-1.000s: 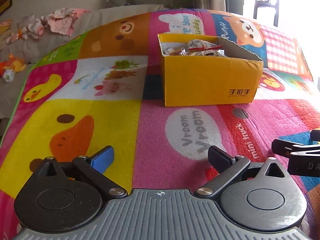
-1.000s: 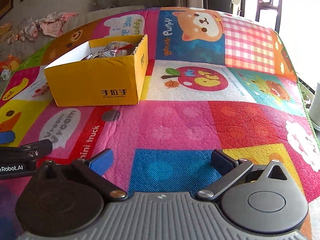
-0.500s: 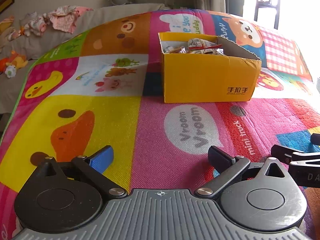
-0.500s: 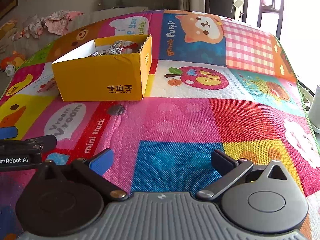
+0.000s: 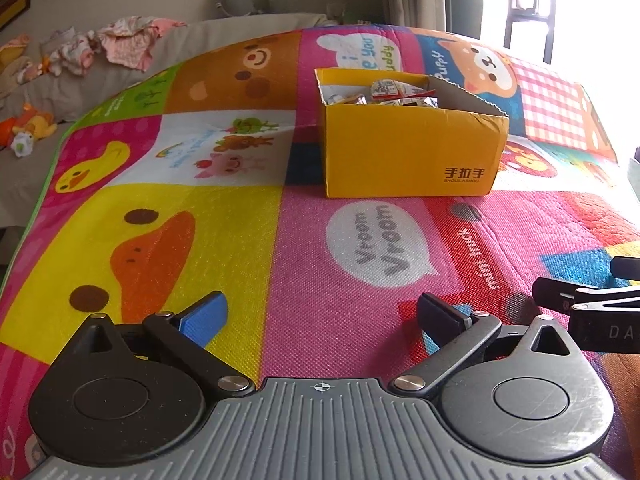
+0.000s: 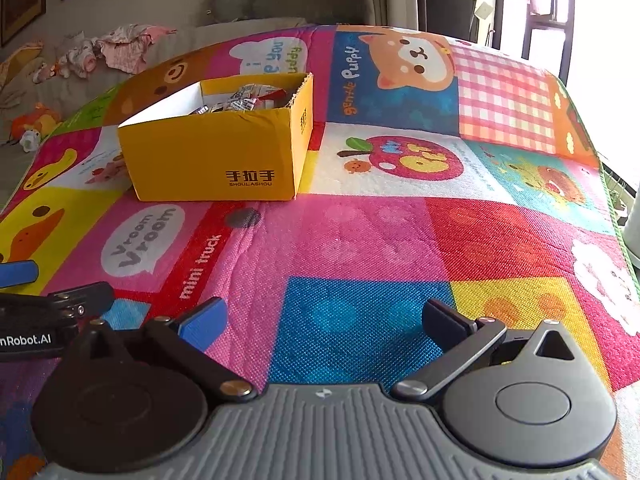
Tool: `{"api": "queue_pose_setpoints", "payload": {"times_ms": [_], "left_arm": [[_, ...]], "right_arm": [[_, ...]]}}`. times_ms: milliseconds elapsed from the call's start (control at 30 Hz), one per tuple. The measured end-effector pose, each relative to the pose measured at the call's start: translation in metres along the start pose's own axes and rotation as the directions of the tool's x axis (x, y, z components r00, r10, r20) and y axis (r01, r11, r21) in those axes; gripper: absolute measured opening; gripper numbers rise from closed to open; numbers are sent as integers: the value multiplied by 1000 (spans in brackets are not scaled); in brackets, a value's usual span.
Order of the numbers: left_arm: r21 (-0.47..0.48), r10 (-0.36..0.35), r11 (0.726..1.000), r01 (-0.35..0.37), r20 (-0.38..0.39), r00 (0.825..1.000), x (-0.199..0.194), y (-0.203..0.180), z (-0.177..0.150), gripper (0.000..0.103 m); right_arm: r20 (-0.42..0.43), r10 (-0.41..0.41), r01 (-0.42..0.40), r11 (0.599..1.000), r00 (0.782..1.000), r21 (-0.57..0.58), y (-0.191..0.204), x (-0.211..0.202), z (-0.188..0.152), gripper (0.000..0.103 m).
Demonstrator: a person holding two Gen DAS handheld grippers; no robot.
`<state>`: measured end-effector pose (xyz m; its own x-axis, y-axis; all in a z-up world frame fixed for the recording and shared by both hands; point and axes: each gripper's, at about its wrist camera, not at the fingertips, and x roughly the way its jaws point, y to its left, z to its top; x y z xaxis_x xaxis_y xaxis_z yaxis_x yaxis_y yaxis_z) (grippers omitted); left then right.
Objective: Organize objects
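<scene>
Left gripper and right gripper held spread wide, nothing grasped, low over play mat. Yellow box of small wrapped packets stood on mat, well ahead.

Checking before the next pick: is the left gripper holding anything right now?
No: the left gripper is wide open, with only the play mat showing between its fingers.

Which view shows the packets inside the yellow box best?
The left wrist view: its camera looks into the yellow box over a lower near wall, so the wrapped packets show across much of the opening. In the right wrist view, the box hides most packets behind its front wall.
</scene>
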<state>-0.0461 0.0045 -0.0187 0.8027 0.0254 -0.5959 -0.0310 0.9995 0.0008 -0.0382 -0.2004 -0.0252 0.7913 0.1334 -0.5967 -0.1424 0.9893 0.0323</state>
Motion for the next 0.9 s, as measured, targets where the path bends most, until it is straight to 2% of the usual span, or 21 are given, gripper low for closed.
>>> {"api": "queue_pose_setpoints", "payload": {"times_ms": [267,467,700,900], "left_arm": [[6,6,1000,-6,-15,1000,2,2,3,103],[19,-30,999,30,-6,1000,3,5,3,103],[24,-14,1000,14,-9,1000,4,1,4,103],[23,-11,1000,11,-9,1000,4,2,5,103]], "right_arm": [[2,-13,13,1000,1000,-9,3,1,-2,103],[24,-37,38,999,999,-39,8,-2,-4,103],[-1,3,-3,1000,1000,20,0,1,-2,103],[-3,-2,2,1000,1000,15,0,1,-2,103]]}}
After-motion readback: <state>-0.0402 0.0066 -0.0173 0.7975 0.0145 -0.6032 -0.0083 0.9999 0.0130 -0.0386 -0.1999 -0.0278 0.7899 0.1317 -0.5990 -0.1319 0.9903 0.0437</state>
